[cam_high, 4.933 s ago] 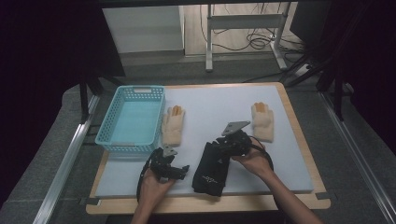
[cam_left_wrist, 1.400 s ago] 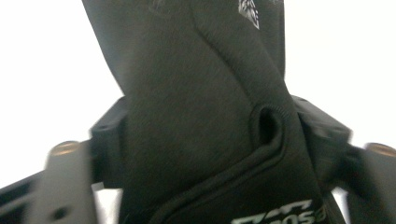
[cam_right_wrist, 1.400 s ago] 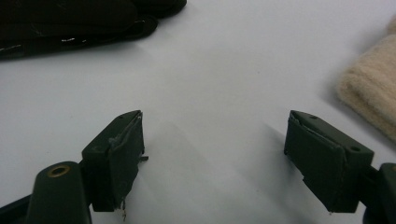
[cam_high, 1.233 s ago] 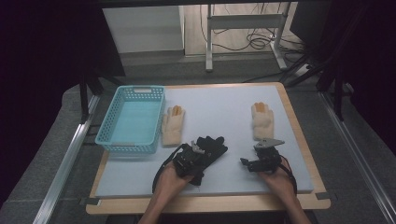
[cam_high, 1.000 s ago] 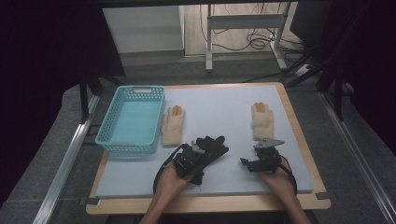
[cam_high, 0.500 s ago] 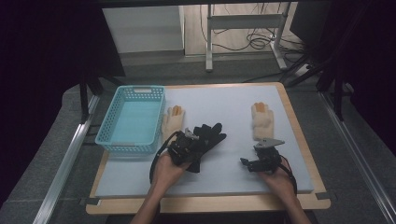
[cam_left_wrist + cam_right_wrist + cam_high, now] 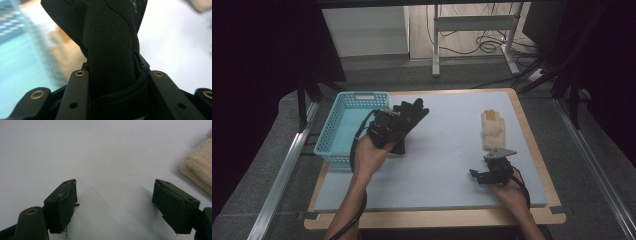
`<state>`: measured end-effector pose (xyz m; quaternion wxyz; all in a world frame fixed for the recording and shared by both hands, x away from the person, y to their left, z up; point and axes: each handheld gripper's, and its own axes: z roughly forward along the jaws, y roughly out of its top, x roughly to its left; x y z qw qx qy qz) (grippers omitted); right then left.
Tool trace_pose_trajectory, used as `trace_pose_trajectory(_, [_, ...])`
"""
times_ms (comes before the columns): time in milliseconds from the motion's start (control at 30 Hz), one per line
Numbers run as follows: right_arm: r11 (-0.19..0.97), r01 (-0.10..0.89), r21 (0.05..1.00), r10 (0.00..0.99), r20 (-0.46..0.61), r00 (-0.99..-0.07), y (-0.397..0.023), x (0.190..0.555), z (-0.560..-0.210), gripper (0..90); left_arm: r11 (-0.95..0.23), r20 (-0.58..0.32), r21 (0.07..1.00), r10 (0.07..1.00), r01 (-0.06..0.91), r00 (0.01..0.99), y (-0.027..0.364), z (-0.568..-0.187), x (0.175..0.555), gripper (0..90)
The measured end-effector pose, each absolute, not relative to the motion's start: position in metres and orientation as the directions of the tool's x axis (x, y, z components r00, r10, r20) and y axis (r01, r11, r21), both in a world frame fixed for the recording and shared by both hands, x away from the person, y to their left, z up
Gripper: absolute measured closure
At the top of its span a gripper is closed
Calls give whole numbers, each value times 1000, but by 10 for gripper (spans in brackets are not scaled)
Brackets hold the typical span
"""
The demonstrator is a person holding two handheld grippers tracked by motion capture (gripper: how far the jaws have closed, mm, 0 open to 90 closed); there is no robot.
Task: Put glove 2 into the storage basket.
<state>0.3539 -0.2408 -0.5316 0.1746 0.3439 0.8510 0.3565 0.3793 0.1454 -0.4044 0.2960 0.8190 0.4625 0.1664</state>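
Left tongs (image 7: 388, 126) pinch the black glove (image 7: 409, 116) above the desk's (image 7: 437, 170) left edge, seemingly just beside the basket (image 7: 343, 131). Right tongs (image 7: 479, 176) are spread over open desk near the front-right corner.

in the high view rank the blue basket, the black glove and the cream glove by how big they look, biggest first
1. Blue basket.
2. Black glove, though it is lifted in the left gripper nearer the camera and partly hidden, so unsure.
3. Cream glove.

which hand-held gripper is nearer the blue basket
Left. The left hand-held gripper, gripping a black glove, is beside the blue basket; the right hand-held gripper rests across the table.
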Motion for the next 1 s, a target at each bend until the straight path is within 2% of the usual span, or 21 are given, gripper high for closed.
trace_pose_trajectory(300, [509, 460, 728, 709, -53, -703, -241, 354, -532, 196, -262, 2, 616, 944, 743, 331, 233, -398, 407, 660])
trace_pose_trajectory(333, [509, 460, 728, 709, -53, -703, -241, 354, -532, 196, -262, 2, 616, 944, 743, 331, 233, -398, 407, 658])
trace_pose_trajectory(367, [509, 460, 728, 709, -53, -703, -241, 354, -532, 196, -224, -10, 606, 957, 763, 289, 250, -402, 412, 657])
trace_pose_trajectory(500, [509, 460, 727, 709, -53, -703, -241, 354, -532, 196, -183, -9, 574, 973, 798, 230, 279, -414, 424, 654])
trace_pose_trajectory(900, [509, 459, 728, 709, -52, -703, -241, 354, -532, 196, -152, -24, 435, 983, 887, 180, 301, -466, 465, 639])
trace_pose_trajectory(1000, [509, 459, 728, 709, -53, -703, -241, 354, -532, 196, -139, 9, 374, 989, 917, 146, 305, -482, 480, 632])
